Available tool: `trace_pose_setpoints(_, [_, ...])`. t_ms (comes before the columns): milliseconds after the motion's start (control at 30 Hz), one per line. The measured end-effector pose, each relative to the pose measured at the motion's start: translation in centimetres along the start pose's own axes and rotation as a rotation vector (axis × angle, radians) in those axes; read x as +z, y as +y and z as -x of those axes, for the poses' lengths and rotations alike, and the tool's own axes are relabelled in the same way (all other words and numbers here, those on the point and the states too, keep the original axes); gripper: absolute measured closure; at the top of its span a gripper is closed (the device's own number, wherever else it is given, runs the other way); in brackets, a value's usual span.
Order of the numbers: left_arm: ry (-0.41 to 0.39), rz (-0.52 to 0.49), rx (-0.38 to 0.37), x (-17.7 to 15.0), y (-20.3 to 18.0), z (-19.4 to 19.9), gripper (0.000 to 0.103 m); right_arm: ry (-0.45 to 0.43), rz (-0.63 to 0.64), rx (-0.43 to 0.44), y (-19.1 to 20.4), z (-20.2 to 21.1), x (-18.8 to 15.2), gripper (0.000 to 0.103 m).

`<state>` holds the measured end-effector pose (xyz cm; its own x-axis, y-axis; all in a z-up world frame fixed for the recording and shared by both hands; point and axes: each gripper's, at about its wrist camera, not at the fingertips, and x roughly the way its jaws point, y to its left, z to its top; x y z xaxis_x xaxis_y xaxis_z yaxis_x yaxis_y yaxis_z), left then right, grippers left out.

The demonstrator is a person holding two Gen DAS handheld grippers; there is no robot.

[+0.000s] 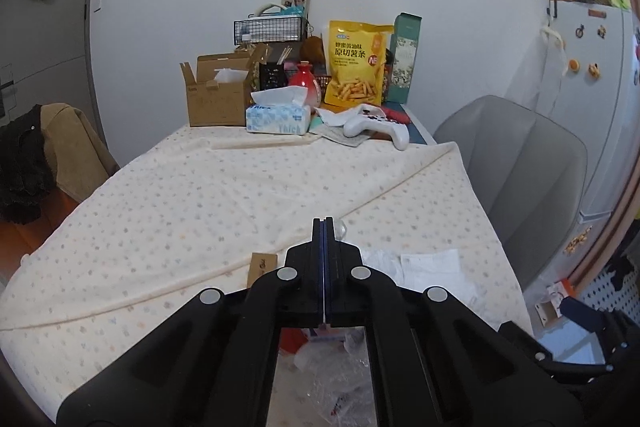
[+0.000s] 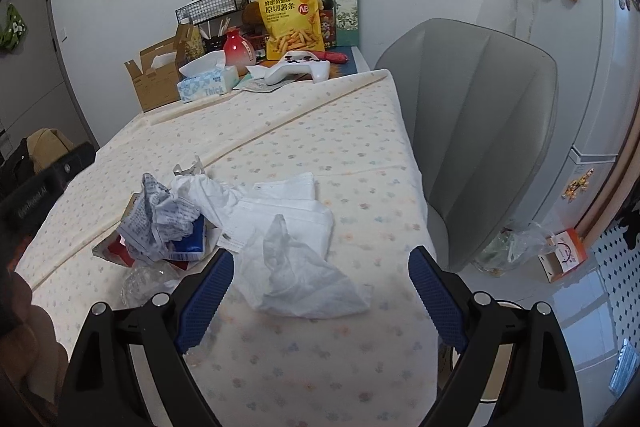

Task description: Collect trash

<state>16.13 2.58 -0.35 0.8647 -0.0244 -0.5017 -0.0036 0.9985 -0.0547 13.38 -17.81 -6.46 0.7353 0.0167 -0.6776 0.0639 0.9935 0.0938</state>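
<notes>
White tissue [image 2: 296, 259] lies crumpled on my table's cloth [image 2: 320, 367], squarely between the right gripper [image 2: 320, 287] pads, which stand wide apart. Left gripper [image 1: 325, 227] is pressed together, seemingly empty; right is nearer.

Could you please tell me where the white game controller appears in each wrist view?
Left wrist view: the controller lies right of centre in the upper half, at the far end of the table, below the yellow snack bag.
Right wrist view: the controller lies near top centre, again just below the snack bag.
Shared landmark: the blue tissue box sits left of it in both views.
</notes>
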Motion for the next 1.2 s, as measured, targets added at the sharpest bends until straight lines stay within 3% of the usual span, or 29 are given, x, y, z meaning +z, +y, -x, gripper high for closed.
trace_pose_setpoints(167, [0.11,0.01,-0.044,-0.3,0.1,-2.1,0.099,0.044,0.009,0.019,0.7,-1.8,0.0,0.024])
trace_pose_setpoints(200, [0.123,0.012,-0.047,-0.5,0.1,-2.3,0.092,0.054,0.009,0.024,0.7,-2.2,0.0,0.028])
trace_pose_setpoints(300, [0.097,0.019,-0.046,-0.6,0.2,-2.0,0.045,0.079,0.0,0.032,0.5,-3.2,-0.3,0.032])
trace_pose_setpoints(333, [0.088,0.02,-0.053,-0.6,0.2,-1.8,0.044,0.088,-0.001,0.035,0.5,-3.6,-0.4,0.04])
trace_pose_setpoints(367, [0.087,0.015,-0.052,-0.6,0.0,-1.8,0.044,0.105,-0.003,0.037,0.4,-4.0,-0.6,0.044])
trace_pose_setpoints(433, [0.098,0.001,-0.054,-0.7,-0.5,-2.1,0.044,0.138,-0.014,0.058,0.3,-4.7,-0.9,0.067])
trace_pose_setpoints(467, [0.103,-0.006,-0.054,-0.9,-0.7,-2.2,0.044,0.152,-0.018,0.073,0.3,-5.0,-1.1,0.072])
trace_pose_setpoints(533, [0.119,-0.028,-0.047,-1.4,-1.4,-2.7,0.044,0.166,-0.023,0.107,0.3,-5.1,-1.5,0.091])
trace_pose_setpoints(600, [0.136,-0.048,-0.045,-1.9,-2.1,-3.2,0.044,0.165,-0.022,0.127,0.3,-4.8,-1.6,0.097])
trace_pose_setpoints(667, [0.152,-0.065,-0.044,-2.4,-2.7,-3.6,0.051,0.158,-0.025,0.135,0.2,-4.4,-1.6,0.098])
trace_pose_setpoints(733, [0.184,-0.079,-0.043,-2.9,-3.2,-4.2,0.086,0.151,-0.031,0.138,0.0,-3.9,-1.6,0.099])
trace_pose_setpoints(767, [0.199,-0.081,-0.044,-3.1,-3.3,-4.4,0.089,0.147,-0.033,0.137,-0.1,-3.7,-1.6,0.099])
trace_pose_setpoints(1200, [0.06,-0.049,-0.041,-0.5,-3.0,0.6,0.093,0.034,-0.044,0.1,-1.0,1.7,-0.3,0.099])
